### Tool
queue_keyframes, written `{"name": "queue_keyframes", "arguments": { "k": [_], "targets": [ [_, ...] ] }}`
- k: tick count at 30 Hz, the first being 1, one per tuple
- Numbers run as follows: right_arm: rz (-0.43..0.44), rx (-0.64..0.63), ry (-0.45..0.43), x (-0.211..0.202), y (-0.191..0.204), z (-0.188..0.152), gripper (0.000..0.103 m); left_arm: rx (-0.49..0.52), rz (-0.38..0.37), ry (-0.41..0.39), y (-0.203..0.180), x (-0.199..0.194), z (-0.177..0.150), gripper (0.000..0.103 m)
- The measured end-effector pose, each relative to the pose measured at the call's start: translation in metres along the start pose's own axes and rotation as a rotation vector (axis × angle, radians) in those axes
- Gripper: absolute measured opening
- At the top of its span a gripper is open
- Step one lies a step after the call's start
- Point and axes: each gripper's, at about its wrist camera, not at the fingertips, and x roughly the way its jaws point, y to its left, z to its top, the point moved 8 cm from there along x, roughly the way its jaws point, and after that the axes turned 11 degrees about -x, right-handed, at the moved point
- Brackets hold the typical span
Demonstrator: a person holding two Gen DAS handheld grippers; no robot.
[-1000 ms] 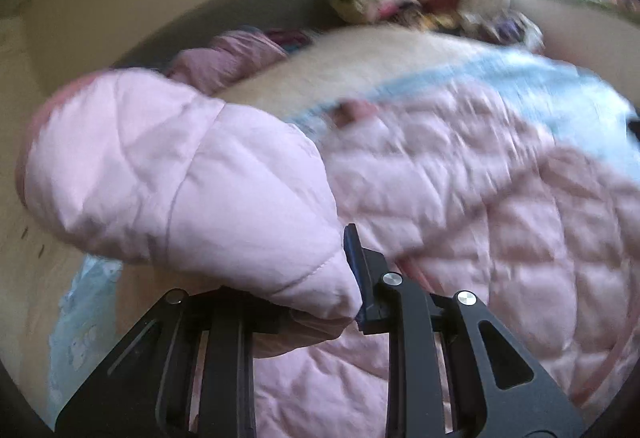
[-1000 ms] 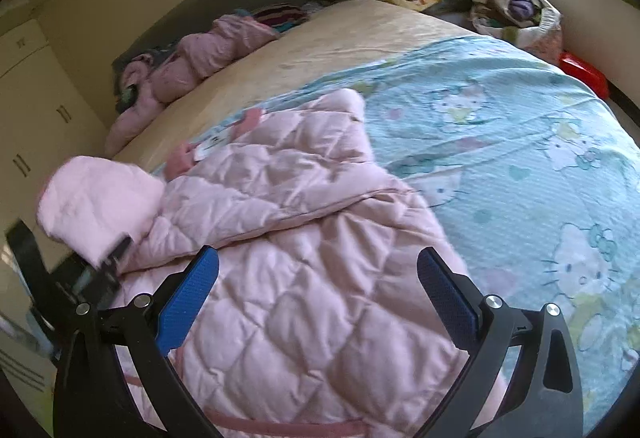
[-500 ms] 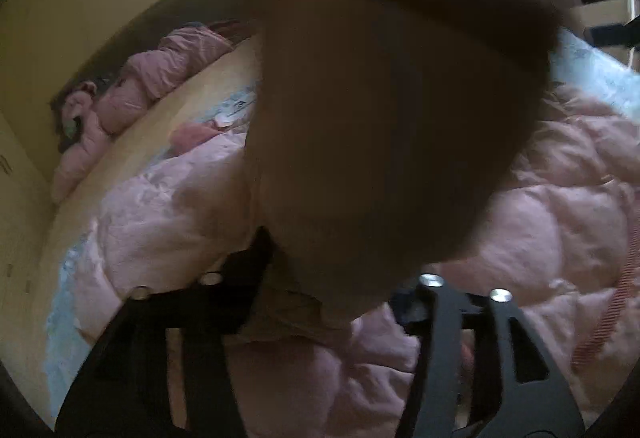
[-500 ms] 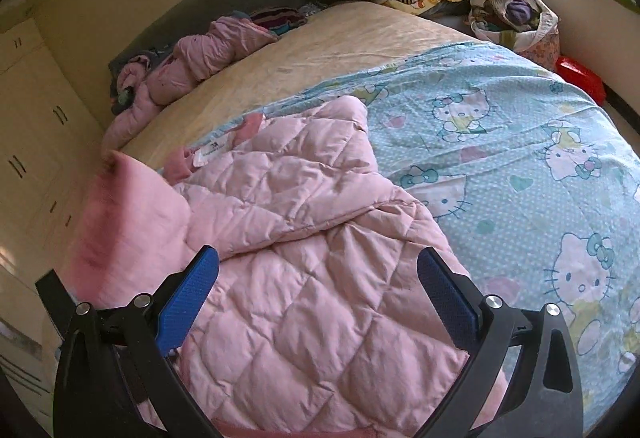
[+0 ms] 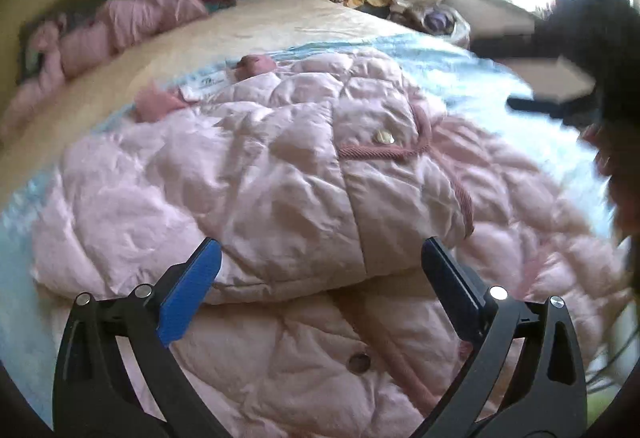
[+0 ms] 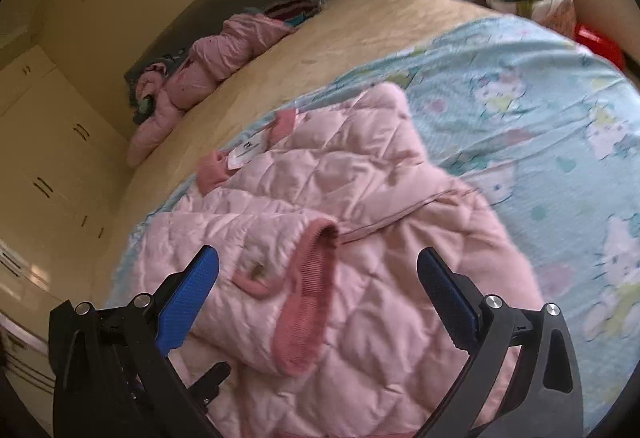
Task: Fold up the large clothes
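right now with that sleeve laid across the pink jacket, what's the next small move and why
Probably draw the left gripper back clear of the jacket. Its jaws are opening with nothing pinched between them, and the sleeve lies folded across the body with its ribbed cuff on top. The right gripper hangs open above the cuff, so it could likely press the fold flat next.
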Motion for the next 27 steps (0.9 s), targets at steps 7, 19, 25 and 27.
{"name": "queue_keyframes", "arguments": {
  "k": [7, 19, 25, 27],
  "targets": [
    [0.097, 0.035, 0.083, 0.041, 0.026, -0.002, 0.099, -0.205, 0.078, -0.072, 0.073, -0.021, 0.026, 0.094],
    [0.11, 0.086, 0.11, 0.093, 0.031, -0.008, 0.029, -0.534, 0.196, -0.189, 0.212, -0.071, 0.049, 0.094],
    [0.114, -0.056, 0.032, 0.078, 0.053, 0.013, 0.007, -0.686, 0.204, -0.217, 0.269, -0.085, 0.042, 0.094],
    [0.111, -0.132, -0.006, 0.067, 0.066, 0.025, 0.007, -0.726, 0.212, -0.227, 0.284, -0.088, 0.042, 0.094]
  ]
}}
